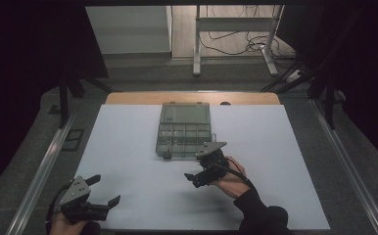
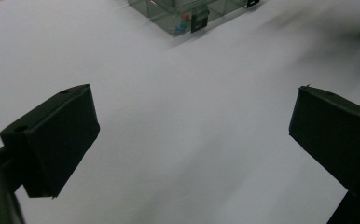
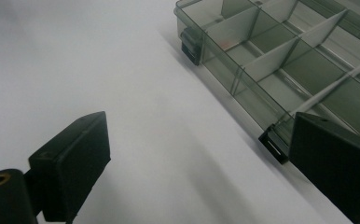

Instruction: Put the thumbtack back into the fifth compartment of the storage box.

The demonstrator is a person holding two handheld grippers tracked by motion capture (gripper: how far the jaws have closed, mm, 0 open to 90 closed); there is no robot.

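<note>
Smoky clear plastic marks the box [image 1: 184,129], a compartment organiser lying open on the white tabletop [image 1: 128,161] toward its far middle, lid folded back flat behind the tray. In the left gripper view a few small red and blue bits [image 2: 183,24] sit in one near-corner cell; the cells seen in the right gripper view look empty.

Right gripper [image 1: 197,177] sits just in front of the box's near right corner, its jaws spread wide with nothing between them; in its own view one black latch [image 3: 273,143] lies right beside the jaw, the other latch [image 3: 190,43] further along the front wall. Left gripper [image 1: 104,191] rests well apart at the near left edge, jaws also spread and empty.

My reading: the right gripper stands free at the box front, so the step in hand is either an approach or a retreat. Closing the lid would call for reaching past the tray to the far rim and swinging it forward, then pressing both latches.
</note>
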